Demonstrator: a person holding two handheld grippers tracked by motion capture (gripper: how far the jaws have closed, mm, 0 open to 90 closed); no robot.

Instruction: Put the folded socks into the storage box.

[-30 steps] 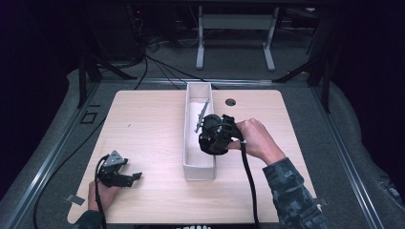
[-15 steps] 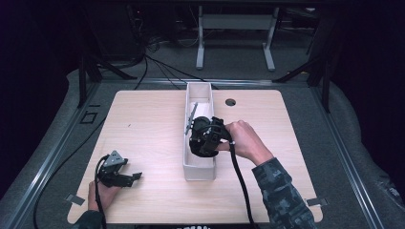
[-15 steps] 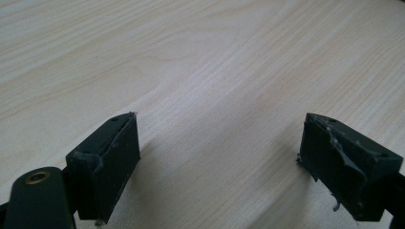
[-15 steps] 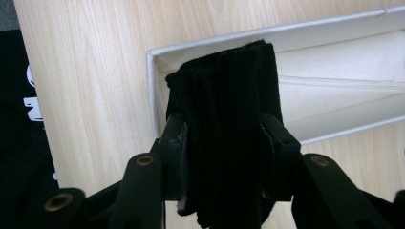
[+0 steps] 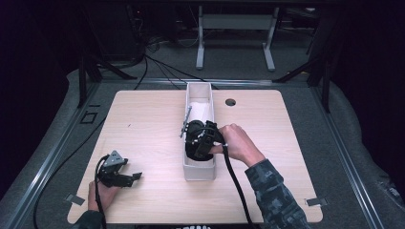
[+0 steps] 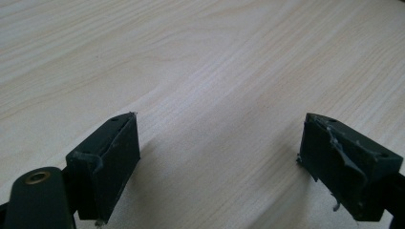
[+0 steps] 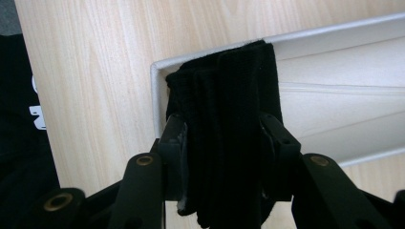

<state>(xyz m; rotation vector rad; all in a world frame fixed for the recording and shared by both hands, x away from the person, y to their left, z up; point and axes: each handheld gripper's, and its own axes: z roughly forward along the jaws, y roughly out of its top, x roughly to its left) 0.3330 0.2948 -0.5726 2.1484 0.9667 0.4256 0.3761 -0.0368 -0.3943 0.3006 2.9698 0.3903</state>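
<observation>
A long white tray lies lengthwise down the middle of the wooden table. My right gripper is inside its near half, shut on a folded black cloth that hangs between the jaws over the tray's end wall. A white folded cloth lies in the tray's far half. My left gripper rests near the table's front left, open, its jaws wide apart over bare wood with nothing between them.
A thin metal piece leans on the tray's left rim. A round cable hole sits in the table behind the tray. Black cables trail from both grippers. Dark floor, cables and a metal frame lie beyond the far edge.
My right gripper has moved left with the black cloth, from beside the tray's right wall to inside the tray. The left gripper has stayed put.
</observation>
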